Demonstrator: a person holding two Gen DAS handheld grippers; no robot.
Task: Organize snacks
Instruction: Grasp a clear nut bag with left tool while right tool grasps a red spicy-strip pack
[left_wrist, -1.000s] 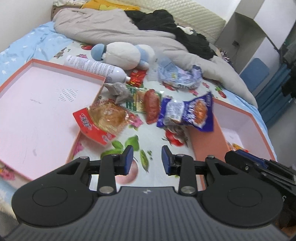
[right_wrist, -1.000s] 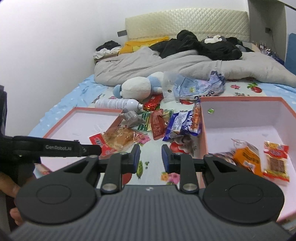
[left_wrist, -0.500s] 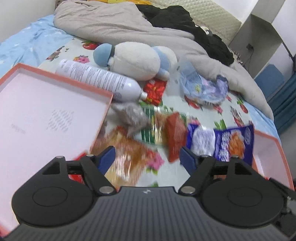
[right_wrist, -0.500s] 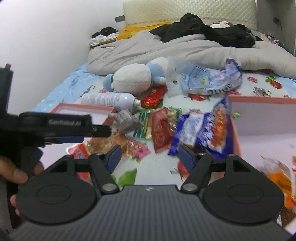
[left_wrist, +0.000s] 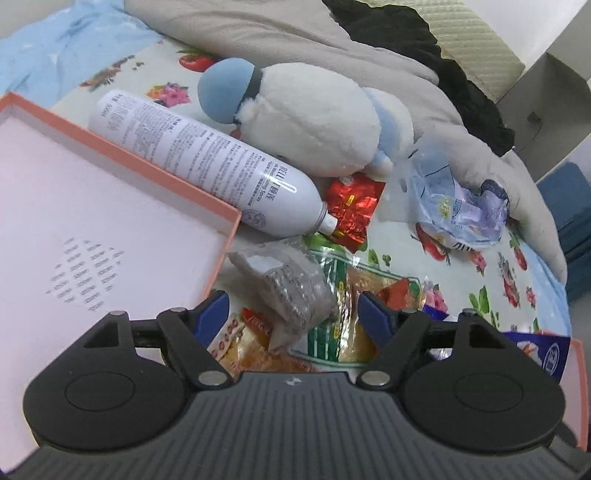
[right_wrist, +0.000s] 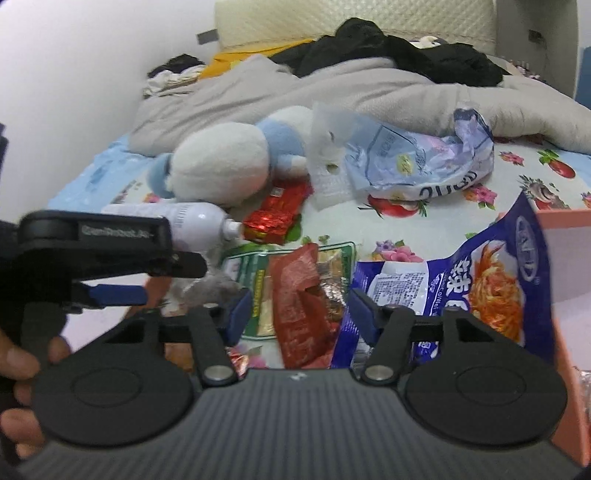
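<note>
Snack packets lie heaped on the flowered bedsheet. My left gripper is open and low over the pile, with a grey crinkled packet between its fingers but not pinched. A green packet lies under it. In the right wrist view my right gripper straddles a red packet. Its jaws are closing, and the pads stand clear of the packet. A blue noodle-snack bag leans on the orange box wall. A red foil packet lies farther back. The left gripper shows at the left.
A pink box lid lies at the left. Behind the pile are a white spray bottle, a white and blue plush toy and a crumpled plastic bag. Bedding and clothes fill the back. A person's hand holds the left gripper.
Both grippers have come forward and down onto the snack pile and widened their jaws. The grey packet now sits between the left fingers and the red packet between the right ones.
</note>
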